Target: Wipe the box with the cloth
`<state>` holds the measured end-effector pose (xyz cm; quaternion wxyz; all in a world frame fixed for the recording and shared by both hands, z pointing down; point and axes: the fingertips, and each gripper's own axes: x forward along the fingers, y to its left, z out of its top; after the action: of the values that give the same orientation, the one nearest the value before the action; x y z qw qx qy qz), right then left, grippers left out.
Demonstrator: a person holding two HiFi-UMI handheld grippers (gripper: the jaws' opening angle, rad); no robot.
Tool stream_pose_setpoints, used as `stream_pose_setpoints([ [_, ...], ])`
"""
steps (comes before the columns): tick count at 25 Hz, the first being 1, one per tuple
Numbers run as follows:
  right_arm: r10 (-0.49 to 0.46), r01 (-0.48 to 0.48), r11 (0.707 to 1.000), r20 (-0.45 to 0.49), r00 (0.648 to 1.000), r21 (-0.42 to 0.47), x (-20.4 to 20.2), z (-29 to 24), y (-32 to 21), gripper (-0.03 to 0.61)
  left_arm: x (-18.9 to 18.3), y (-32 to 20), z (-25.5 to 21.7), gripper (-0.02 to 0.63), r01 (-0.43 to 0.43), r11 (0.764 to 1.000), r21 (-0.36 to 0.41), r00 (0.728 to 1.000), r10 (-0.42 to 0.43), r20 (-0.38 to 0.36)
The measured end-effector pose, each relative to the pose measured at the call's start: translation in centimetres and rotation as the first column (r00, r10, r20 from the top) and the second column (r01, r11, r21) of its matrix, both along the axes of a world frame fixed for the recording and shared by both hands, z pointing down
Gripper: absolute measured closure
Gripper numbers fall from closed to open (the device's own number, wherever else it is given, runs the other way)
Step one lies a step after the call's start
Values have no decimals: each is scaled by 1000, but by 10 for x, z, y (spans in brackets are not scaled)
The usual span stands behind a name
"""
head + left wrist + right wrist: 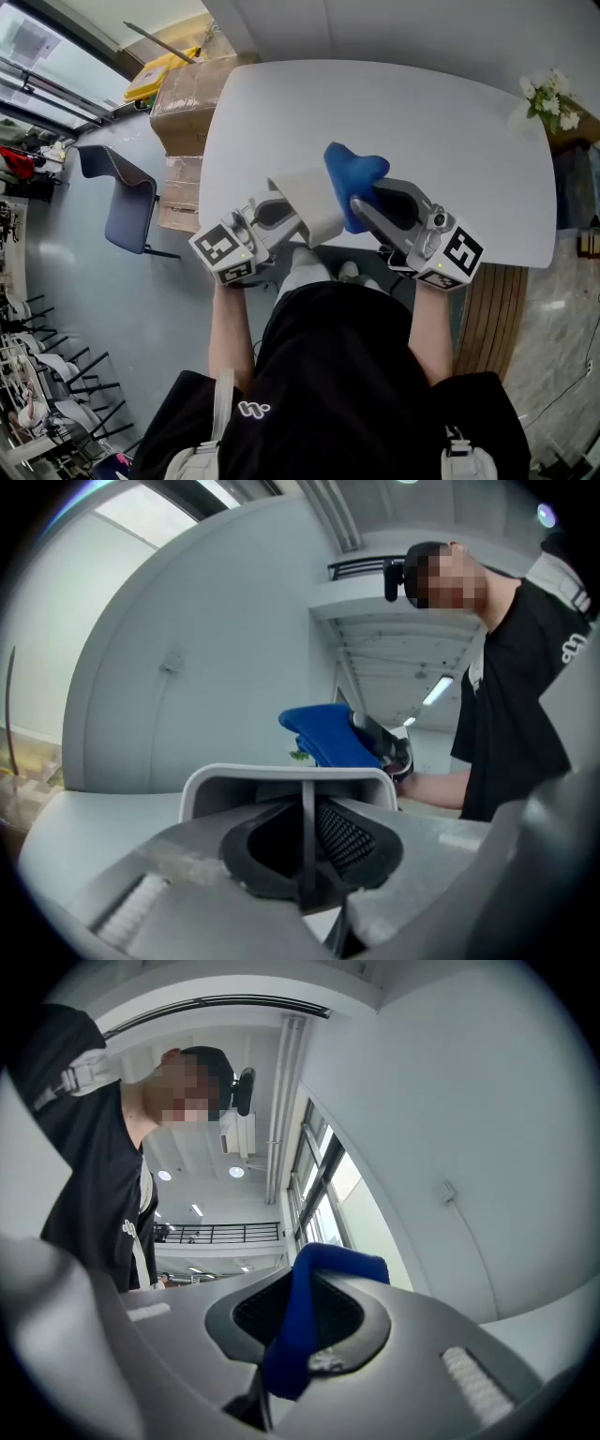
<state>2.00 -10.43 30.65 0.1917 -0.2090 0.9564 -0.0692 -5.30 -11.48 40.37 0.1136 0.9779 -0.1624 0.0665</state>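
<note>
1. At the left of the head view, my left gripper [278,214] has its jaws pinching one thin wall of the pale box [311,202]. Its own view shows that wall edge-on between the pads.
2. The box sits in the middle of the frame, over the near edge of the worktop [394,112]. It looks lifted clear, though I can't be sure.
3. Just right of it, the blue cloth [354,173] bunches against the box's upper right side. I cannot tell whether it actually touches.
4. Further right, my right gripper [361,202] has its jaws clamped on a fold of the cloth, with a loose wad poking past the tips.
5. To wipe well, I'd hold the box steady on the left and lay that wad flat on a wall. I'd sweep with light pressure, so the thin wall isn't levered out of its grip.
</note>
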Motion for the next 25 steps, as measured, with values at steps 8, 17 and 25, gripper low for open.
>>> stream_pose_setpoints([
  [8, 161, -166, 984, -81, 984, -63, 9, 23, -23, 523, 11, 0, 48, 565, -82, 997, 11, 952, 75, 297],
  [17, 246, -256, 958, -88, 965, -130, 25, 36, -33, 523, 10, -7, 112, 565, -224, 974, -16, 758, 185, 625],
  [25, 282, -301, 941, -129, 951, -157, 36, 53, -45, 524, 9, -11, 172, 565, -299, 948, -112, 548, 267, 793],
])
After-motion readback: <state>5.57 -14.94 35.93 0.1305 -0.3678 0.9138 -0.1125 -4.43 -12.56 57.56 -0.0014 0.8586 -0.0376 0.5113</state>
